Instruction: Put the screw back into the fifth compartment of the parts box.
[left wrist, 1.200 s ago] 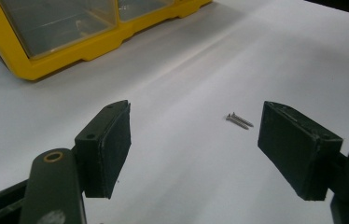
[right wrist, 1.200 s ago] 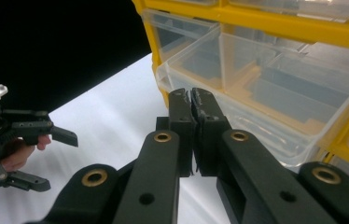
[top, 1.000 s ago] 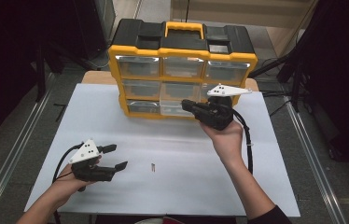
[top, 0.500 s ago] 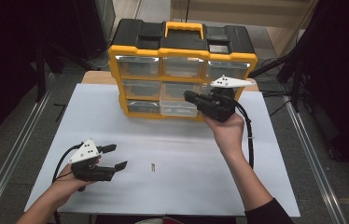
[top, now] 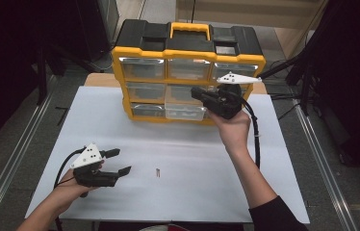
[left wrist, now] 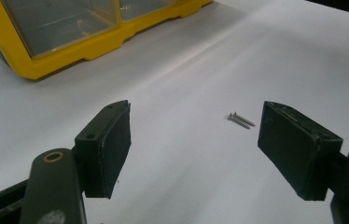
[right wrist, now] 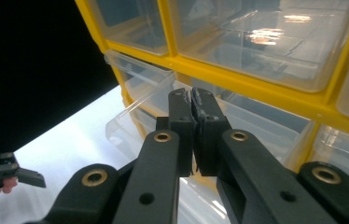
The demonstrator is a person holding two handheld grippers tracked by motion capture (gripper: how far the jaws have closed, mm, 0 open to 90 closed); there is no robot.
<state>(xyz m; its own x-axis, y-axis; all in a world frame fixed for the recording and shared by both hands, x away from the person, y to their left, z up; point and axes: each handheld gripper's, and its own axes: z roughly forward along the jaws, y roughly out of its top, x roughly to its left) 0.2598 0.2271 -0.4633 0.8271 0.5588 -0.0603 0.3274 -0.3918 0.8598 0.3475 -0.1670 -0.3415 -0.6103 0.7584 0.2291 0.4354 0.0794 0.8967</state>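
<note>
Right hand-held gripper [top: 198,93]: centre right of the high view, raised off the table and levelled at the organiser's front; jaws clenched together with nothing between them, seen pressed pad to pad in the right gripper view [right wrist: 192,100].
Right hand [top: 235,130]: wrapped around the gripper body from below, forearm in a dark sleeve running to the lower right of the frame, black cable looping beside the wrist.
Left hand-held gripper [top: 118,161]: lower left of the high view, low over the table, jaws released and standing wide apart; both pads are plain in the left gripper view [left wrist: 193,149], empty.
Left hand [top: 74,185]: at the lower left edge, gripping the body under its grey three-cornered plate.
Screws [left wrist: 240,120]: two small ones lying together on the white sheet, ahead of the open jaws and nearer the right-hand pad in the left gripper view; in the high view a small speck [top: 157,172] just right of the left gripper, touching neither pad.
Pulled-out drawer [top: 184,109]: clear plastic, bottom row, middle column, standing proud of its neighbours; the right gripper's tips sit just above and right of it in the high view.
Organiser [top: 187,48]: yellow and black with a yellow carrying handle, three rows of clear drawers, upright at the far edge, top centre of the frame.
Table [top: 192,192]: covered in white, dark floor on both sides.
</note>
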